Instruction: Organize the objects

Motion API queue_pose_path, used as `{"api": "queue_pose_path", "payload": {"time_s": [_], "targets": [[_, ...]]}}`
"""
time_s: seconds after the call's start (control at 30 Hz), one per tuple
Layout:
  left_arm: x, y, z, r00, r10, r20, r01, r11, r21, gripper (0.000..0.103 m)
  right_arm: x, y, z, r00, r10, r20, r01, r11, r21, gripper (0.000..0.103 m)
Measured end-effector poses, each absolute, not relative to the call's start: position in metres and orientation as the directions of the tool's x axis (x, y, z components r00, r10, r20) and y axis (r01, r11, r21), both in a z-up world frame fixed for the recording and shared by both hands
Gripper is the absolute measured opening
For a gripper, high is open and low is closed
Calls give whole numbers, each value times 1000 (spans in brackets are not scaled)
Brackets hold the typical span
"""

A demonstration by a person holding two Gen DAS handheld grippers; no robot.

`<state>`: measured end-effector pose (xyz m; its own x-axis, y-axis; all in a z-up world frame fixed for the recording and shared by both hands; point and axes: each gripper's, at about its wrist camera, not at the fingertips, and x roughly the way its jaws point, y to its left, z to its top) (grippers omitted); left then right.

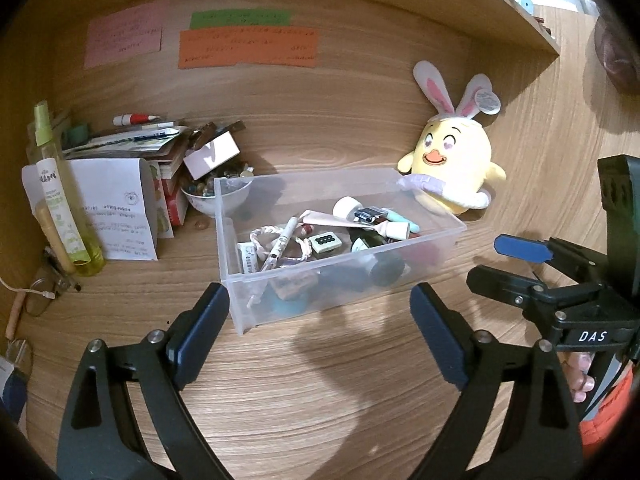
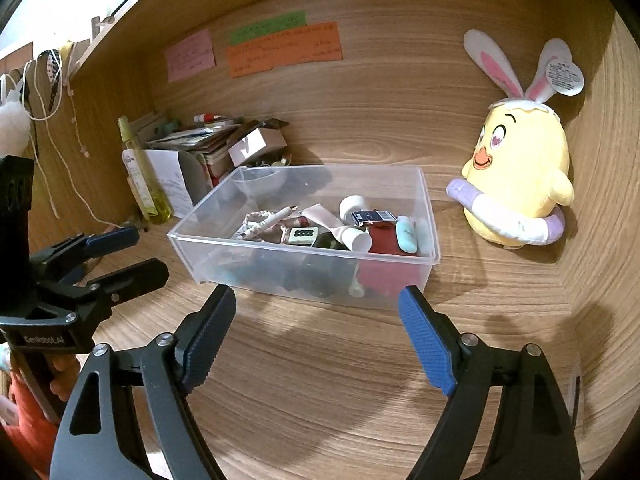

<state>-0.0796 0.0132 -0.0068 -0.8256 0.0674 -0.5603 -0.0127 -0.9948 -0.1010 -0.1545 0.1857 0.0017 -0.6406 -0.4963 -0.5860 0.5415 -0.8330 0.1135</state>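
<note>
Left wrist view showed me my left gripper (image 1: pixel 320 320) nearest, its dark blue padded jaws spread wide with nothing between them, hovering over the wood-grain desk top (image 1: pixel 320 392); the right wrist view gave the same for my right gripper (image 2: pixel 316 328), jaws apart and empty, just short of the box. Each gripper appeared at the edge of the other's view, flanking the box. Just beyond the fingertips sat the clear rectangular plastic box (image 1: pixel 240 240), resting on the desk, apart from both grippers; inside it I saw a white mahjong tile with green dots (image 1: pixel 327 241), a white pen (image 1: pixel 280 246), a pale squeeze tube with a white cap (image 2: pixel 340 224) and a dark red pouch (image 2: pixel 384 240), among other small clutter. Farther right stood a yellow plush chick with rabbit ears (image 1: pixel 452 160); farther left, a tall yellow-green spray bottle (image 1: pixel 60 184) beside stacked papers; on the back panel, pink, green and orange paper notes (image 1: pixel 248 46).
</note>
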Motion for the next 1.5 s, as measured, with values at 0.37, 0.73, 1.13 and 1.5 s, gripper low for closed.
{"api": "queue_pose_path", "payload": {"time_s": [0.37, 0.73, 1.13, 1.5], "targets": [[-81, 11, -10, -817, 76, -571, -9, -993, -119, 93, -152, 183, 1, -637, -499, -588, 543, -832, 118, 81], [-81, 13, -10, -818, 81, -569, -14, -993, -121, 93, -153, 182, 1, -631, -504, -589, 548, -828, 121, 82], [-80, 14, -9, -818, 85, -568, -18, -992, -124, 94, -153, 183, 1, -632, -505, -588, 545, -829, 126, 82], [-80, 14, -8, -819, 91, -567, -21, -991, -129, 98, -152, 183, 1, -631, -506, -588, 545, -829, 128, 82]]}}
